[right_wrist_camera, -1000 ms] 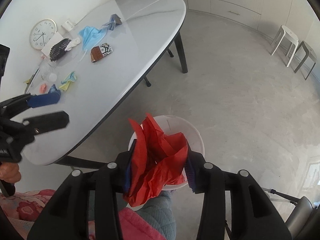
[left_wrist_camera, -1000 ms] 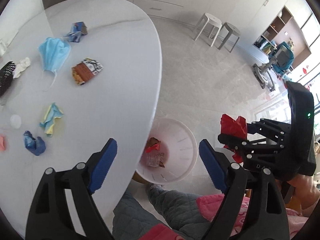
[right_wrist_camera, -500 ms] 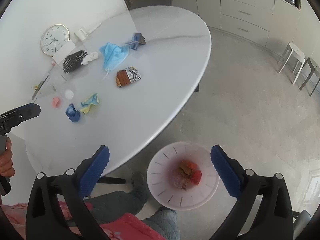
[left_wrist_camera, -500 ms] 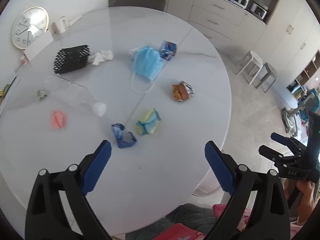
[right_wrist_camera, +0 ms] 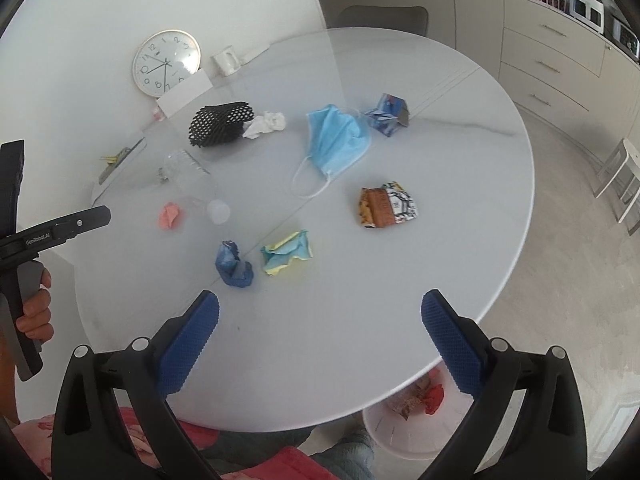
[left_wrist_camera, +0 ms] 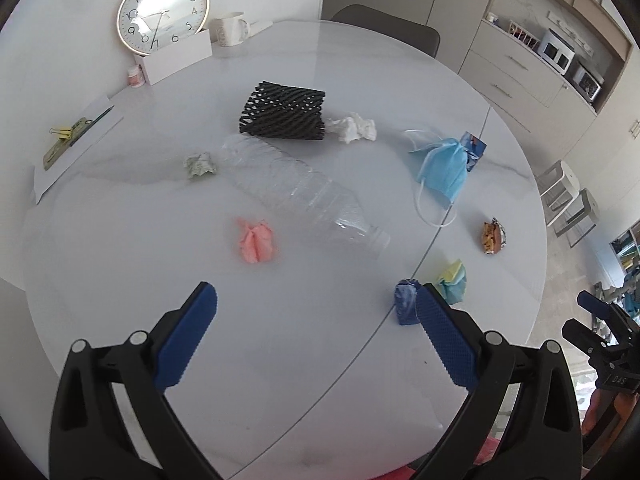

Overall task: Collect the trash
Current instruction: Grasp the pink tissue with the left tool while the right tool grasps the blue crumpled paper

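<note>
Trash lies scattered on the white round table [left_wrist_camera: 120, 280]: a pink wad [left_wrist_camera: 256, 240], a clear plastic bottle [left_wrist_camera: 296, 192], a black foam net [left_wrist_camera: 284, 110], a white tissue [left_wrist_camera: 354, 128], a blue face mask [left_wrist_camera: 442, 168], a snack wrapper [right_wrist_camera: 386, 204], a blue wad [right_wrist_camera: 234, 264] and a yellow-blue wad [right_wrist_camera: 288, 252]. My left gripper [left_wrist_camera: 316, 328] is open and empty above the table's near side, facing the pink wad. My right gripper [right_wrist_camera: 320, 336] is open and empty over the table's near edge. The white bin [right_wrist_camera: 400, 428] with red trash stands under the table edge.
A wall clock [left_wrist_camera: 162, 12], a white box [left_wrist_camera: 176, 60], a mug [left_wrist_camera: 228, 28] and a clipboard [left_wrist_camera: 76, 140] stand at the table's far side. A blue carton [right_wrist_camera: 386, 114] lies by the mask. Stools [right_wrist_camera: 624, 184] and cabinets are at the right.
My right gripper has opened and dropped the red paper into the bin, then swung up over the table. My left gripper has moved from the table edge toward the middle of the table.
</note>
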`<action>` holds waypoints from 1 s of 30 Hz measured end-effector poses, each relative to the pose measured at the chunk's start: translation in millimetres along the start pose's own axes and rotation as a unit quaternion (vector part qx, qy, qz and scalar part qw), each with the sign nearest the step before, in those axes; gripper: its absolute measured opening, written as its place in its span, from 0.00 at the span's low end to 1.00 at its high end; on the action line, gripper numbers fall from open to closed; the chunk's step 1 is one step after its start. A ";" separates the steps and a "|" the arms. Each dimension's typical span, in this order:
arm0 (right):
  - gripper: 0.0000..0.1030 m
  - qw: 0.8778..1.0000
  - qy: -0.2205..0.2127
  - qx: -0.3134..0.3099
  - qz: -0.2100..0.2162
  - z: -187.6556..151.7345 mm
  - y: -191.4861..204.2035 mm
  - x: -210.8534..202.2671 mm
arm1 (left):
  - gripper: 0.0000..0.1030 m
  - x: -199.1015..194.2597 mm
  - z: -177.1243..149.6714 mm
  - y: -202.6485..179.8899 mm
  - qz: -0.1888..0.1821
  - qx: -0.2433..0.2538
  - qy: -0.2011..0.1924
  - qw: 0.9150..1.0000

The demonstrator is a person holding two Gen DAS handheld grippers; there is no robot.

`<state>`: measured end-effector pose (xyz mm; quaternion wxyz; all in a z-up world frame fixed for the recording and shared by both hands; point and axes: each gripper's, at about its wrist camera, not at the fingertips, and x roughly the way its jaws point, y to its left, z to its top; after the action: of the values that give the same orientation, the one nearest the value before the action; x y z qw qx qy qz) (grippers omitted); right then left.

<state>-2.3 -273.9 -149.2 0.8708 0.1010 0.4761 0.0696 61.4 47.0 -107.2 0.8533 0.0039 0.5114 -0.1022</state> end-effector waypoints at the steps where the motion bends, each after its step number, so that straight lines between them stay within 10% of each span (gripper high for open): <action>1: 0.98 1.000 0.002 -0.004 0.001 2.7 7.3 4.8 | 0.92 3.8 0.9 7.7 0.003 0.000 0.001 1.000; 13: 0.97 0.998 0.017 -0.059 0.026 15.5 92.9 70.5 | 0.92 70.5 18.0 48.7 -0.005 0.021 0.031 0.999; 26: 0.64 0.995 0.084 -0.056 -0.026 19.7 109.5 152.8 | 0.63 154.4 29.8 48.2 -0.025 0.069 0.096 0.993; 30: 0.31 0.992 0.107 -0.058 -0.026 18.8 109.2 165.4 | 0.41 161.7 30.0 49.2 -0.016 0.082 0.098 0.992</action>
<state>99.7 -134.1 -247.7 0.8206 0.0297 0.5644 0.0850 170.1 64.4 -239.0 0.7940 0.0754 0.5825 -0.1568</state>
